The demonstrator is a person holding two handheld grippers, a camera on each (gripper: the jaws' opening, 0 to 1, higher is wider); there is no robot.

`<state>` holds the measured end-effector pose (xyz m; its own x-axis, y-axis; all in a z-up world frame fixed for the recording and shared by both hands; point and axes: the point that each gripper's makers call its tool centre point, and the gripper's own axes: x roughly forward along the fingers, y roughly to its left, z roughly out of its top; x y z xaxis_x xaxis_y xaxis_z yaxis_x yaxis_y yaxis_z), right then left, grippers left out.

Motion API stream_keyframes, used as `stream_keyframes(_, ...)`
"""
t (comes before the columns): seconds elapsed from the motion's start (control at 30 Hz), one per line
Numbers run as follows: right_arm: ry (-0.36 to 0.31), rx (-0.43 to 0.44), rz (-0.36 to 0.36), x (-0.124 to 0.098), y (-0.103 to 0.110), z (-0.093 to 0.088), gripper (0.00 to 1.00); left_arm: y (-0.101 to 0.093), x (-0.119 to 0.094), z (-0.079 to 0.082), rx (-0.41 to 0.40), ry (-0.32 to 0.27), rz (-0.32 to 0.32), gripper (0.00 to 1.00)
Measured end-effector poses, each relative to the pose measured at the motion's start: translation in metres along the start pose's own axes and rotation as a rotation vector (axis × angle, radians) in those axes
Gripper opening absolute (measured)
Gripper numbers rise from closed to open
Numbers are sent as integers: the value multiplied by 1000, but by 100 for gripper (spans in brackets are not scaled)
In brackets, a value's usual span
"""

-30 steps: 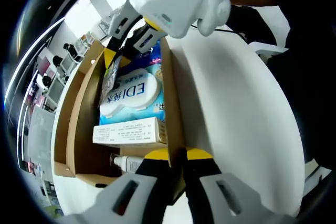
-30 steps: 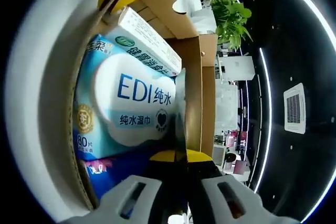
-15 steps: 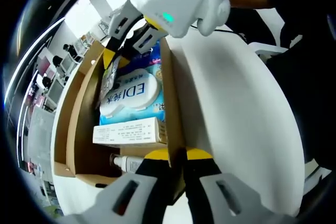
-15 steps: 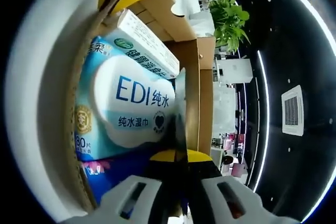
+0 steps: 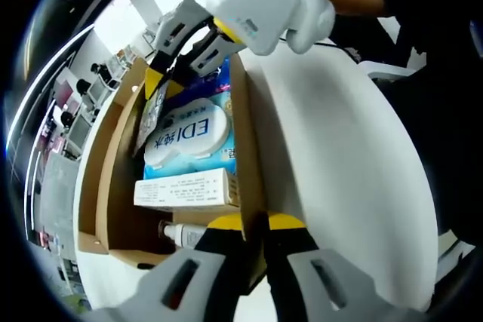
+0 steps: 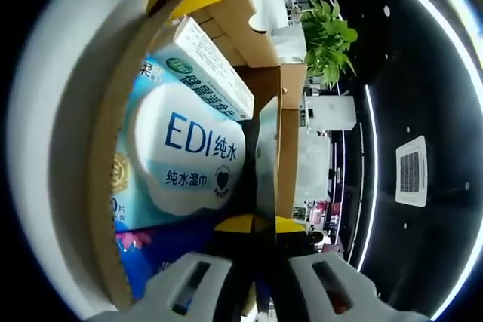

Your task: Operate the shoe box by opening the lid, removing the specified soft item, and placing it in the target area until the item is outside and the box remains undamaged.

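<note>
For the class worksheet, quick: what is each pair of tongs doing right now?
Left tongs: shut on the box wall.
Right tongs: shut on a thin edge of the wipes pack.

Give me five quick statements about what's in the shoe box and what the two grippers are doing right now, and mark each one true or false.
1. The shoe box is open. True.
2. The wet wipes pack lies outside the box on the white table. False: it lies inside the box.
3. The left gripper is shut on the box's side wall. True.
4. A long white carton lies in the box beside the wipes. True.
5. The right gripper hangs wide open above the table. False: it is shut on the edge of a thin packet inside the box.
</note>
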<state>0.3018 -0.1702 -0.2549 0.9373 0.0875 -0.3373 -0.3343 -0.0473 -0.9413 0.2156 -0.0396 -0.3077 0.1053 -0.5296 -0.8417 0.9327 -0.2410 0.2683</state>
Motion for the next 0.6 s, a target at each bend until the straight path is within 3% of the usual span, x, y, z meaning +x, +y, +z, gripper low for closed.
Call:
stream_keyframes(0.27,-12,-98,-25,-6,-3,5,1,1,0,0,0,0,1,7)
stream_keyframes(0.6,1,-109,-91,-28,-23,-9,1,1,1,0,-2,3,3,7)
